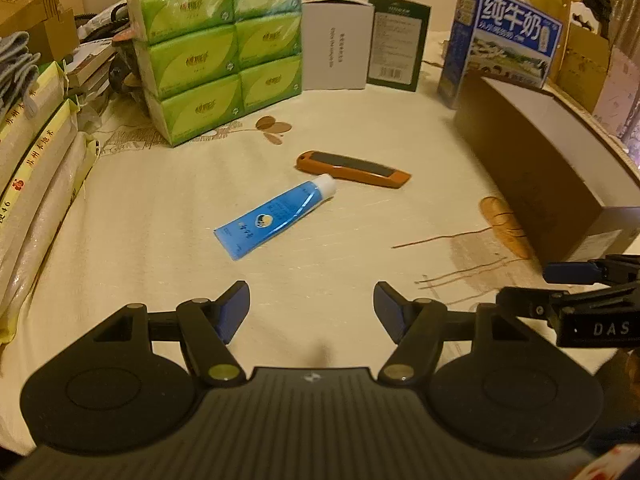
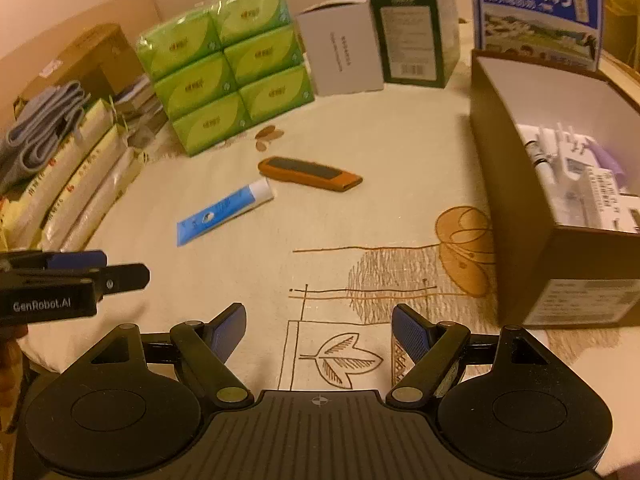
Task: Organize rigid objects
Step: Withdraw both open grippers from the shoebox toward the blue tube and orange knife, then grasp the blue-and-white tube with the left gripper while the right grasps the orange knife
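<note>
Blue tube (image 1: pixel 276 216): lying flat, cap touching orange cutter (image 1: pixel 354 169), well apart from brown box (image 2: pixel 560 216). Left gripper (image 1: pixel 312 308), right gripper (image 2: pixel 318 326): both spread, empty. Risk: nudging the cutter when pinching the tube.

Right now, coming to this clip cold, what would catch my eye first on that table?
Probably the blue tube lying mid-table on the cream cloth, its white cap almost touching the orange utility knife just behind it. Next, the green tissue packs stacked at the back left, and the open brown box on the right, already holding small items. Both the left gripper and right gripper hang open, empty.
</note>
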`<state>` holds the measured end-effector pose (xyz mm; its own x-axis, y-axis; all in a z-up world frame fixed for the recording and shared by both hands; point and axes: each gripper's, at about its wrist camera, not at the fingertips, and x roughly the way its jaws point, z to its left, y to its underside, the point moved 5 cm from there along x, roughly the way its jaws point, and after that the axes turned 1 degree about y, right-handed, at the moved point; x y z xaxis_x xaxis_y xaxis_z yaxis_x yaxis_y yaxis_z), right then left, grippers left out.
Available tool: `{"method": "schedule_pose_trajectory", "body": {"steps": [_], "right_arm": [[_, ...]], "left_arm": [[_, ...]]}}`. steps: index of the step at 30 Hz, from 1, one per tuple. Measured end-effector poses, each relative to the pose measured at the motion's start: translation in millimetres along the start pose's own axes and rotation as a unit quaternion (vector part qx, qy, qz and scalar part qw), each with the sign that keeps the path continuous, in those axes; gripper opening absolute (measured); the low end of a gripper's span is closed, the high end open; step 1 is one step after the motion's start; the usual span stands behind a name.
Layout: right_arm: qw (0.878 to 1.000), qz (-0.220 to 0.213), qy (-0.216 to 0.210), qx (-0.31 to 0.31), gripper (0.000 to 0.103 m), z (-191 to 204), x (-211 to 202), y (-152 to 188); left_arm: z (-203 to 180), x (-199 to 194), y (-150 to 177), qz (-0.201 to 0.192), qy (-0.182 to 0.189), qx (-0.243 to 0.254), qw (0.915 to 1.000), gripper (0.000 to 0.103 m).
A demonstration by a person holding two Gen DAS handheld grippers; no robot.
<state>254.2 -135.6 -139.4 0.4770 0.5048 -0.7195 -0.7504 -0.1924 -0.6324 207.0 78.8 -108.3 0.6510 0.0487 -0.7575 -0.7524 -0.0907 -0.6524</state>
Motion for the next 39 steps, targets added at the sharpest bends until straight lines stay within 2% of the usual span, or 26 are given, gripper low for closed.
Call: {"method": "schedule_pose_trajectory", "body": {"steps": [7, 24, 31, 36, 39], "right_arm": [[1.0, 0.009, -0.001, -0.019, 0.077, -4, 37, -14], [0.994, -0.019, 0.0, -0.106, 0.077, -5, 129, -73], [0.986, -0.029, -0.002, -0.163, 0.077, 4, 162, -97], [0.98, -0.019, 0.002, -0.197, 0.077, 4, 187, -106], [0.979, -0.011, -0.009, -0.201, 0.077, 4, 197, -110]], "left_arm": [[17, 37, -11, 0.005, -0.014, 0.015, 0.9998, 0.065], [31, 133, -44, 0.015, -0.014, 0.101, 0.9946, 0.065], [39, 157, -50, 0.017, -0.015, 0.095, 0.9952, 0.066], [49, 166, -58, 0.009, -0.037, 0.066, 0.9971, 0.063], [50, 170, -63, 0.01, -0.039, 0.063, 0.9972, 0.063]]}}
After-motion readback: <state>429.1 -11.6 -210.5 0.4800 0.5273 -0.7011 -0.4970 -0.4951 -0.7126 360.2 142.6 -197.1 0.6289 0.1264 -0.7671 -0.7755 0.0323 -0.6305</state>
